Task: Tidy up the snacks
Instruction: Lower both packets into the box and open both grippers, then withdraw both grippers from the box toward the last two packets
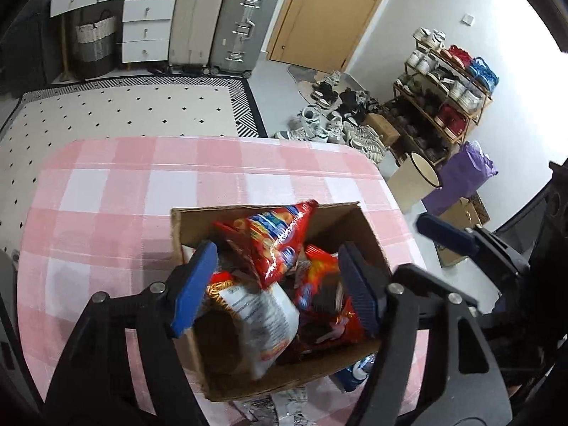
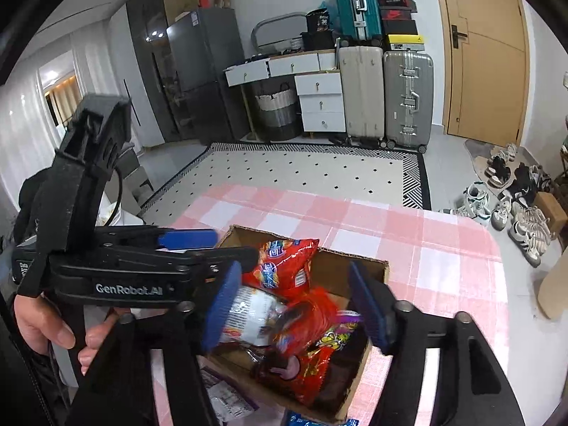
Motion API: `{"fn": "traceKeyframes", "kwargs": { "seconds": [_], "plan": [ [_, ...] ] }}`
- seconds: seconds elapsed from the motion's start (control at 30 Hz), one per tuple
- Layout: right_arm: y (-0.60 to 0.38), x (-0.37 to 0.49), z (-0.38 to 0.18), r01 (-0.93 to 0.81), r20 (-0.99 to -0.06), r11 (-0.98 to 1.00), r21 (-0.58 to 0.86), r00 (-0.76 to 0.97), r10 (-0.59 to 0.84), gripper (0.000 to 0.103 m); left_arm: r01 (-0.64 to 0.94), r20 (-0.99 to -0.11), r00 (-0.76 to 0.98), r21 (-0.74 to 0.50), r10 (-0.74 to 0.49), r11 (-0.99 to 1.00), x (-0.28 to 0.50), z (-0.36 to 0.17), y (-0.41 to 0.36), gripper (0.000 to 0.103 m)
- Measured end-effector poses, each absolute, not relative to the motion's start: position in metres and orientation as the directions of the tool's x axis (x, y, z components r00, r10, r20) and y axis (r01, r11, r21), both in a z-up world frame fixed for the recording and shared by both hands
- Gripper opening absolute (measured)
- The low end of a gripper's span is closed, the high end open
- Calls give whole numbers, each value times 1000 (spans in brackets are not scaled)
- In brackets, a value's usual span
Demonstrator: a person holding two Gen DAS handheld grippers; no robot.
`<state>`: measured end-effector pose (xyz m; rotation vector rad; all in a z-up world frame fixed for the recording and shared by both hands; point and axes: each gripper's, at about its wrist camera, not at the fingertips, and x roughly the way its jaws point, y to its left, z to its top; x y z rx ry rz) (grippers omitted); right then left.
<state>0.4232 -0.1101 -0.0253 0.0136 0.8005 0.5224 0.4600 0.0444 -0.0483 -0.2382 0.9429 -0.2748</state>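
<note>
- Both hand-held grippers hang over the box, jaws parted, gripping nothing: left, right.
- Packets lie just below, piled inside.
- Box sits on the desk's near edge; neither gripper seems nearer.

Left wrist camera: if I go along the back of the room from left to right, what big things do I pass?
Woven laundry basket → white drawers → beige suitcase → silver suitcase → wooden door → shoe rack.
</note>
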Motion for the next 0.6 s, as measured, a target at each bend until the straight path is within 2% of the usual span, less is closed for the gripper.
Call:
{"fn": "traceKeyframes", "kwargs": {
  "seconds": [0.13,0.2,0.43,0.6],
  "plan": [
    [-120,415,-20,-436,-657,876,208,601,455,74,97,-763,566,-313,-311,945,455,-50,58,70],
    [-125,411,-15,-435,-646,875,211,609,459,82,99,-763,568,-307,-307,946,451,-50,60,70],
    [-135,389,-3,-435,-621,877,205,635,460,84,95,-749,599,-284,-283,954,425,-39,62,70],
    [-131,369,5,-446,-616,881,156,654,439,86,95,-726,642,-243,-246,965,398,-22,58,78]
  ]
}}
